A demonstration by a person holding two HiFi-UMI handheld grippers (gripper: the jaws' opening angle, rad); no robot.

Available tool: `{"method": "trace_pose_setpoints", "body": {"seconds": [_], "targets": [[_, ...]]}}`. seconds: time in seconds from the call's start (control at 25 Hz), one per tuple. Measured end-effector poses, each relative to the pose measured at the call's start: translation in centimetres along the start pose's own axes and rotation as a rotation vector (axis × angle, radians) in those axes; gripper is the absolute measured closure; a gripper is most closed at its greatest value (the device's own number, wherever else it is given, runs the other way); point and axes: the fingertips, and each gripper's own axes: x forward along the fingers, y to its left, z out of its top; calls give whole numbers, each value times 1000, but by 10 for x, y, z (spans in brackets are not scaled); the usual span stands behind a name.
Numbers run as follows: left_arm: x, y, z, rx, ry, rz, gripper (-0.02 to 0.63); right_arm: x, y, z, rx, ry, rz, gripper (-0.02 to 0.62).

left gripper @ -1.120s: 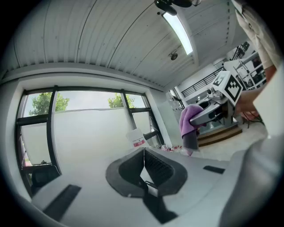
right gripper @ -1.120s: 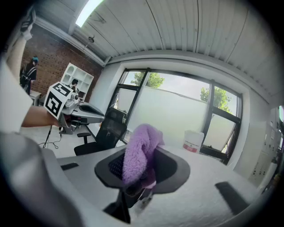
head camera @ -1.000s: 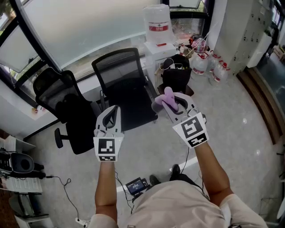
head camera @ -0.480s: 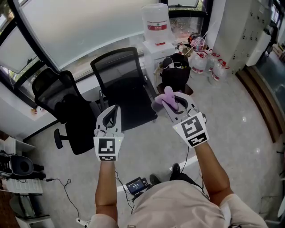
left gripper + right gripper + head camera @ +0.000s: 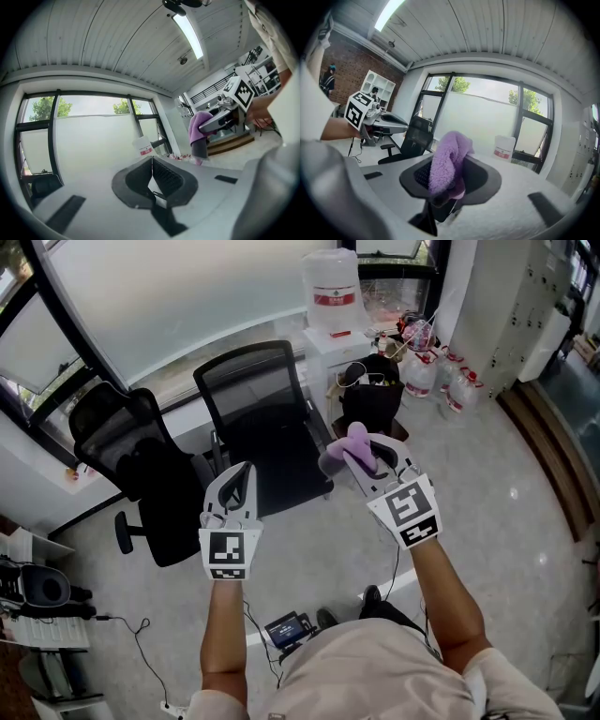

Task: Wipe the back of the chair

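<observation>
A black mesh-backed office chair (image 5: 258, 418) stands in front of me by the frosted window, seat toward me. My right gripper (image 5: 361, 454) is shut on a purple fluffy cloth (image 5: 347, 448), held in the air over the chair's right edge; the same cloth (image 5: 445, 161) bulges out between the jaws in the right gripper view. My left gripper (image 5: 234, 486) hovers above the chair's near left side with its jaws together and nothing in them. In the left gripper view the purple cloth (image 5: 199, 129) shows at the right.
A second black chair (image 5: 141, 460) stands to the left. A white stand with a water jug (image 5: 333, 292) and a black bag (image 5: 370, 395) sit to the right of the chair, bottles (image 5: 441, 376) beyond. Cables and a small device (image 5: 286, 629) lie by my feet.
Almost nothing; the view shifts slightly, and both grippers stay held above the chair.
</observation>
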Motion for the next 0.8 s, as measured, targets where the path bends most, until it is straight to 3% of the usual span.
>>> {"method": "trace_pose_setpoints", "body": {"seconds": [0.4,0.8], "targets": [[8,14,-3,5,-11,8,597,17,-8,9,-12,-22,-1,483],[75,39,-35,21,80,73,597,100,-67,-19,16,-43,72,483]]}}
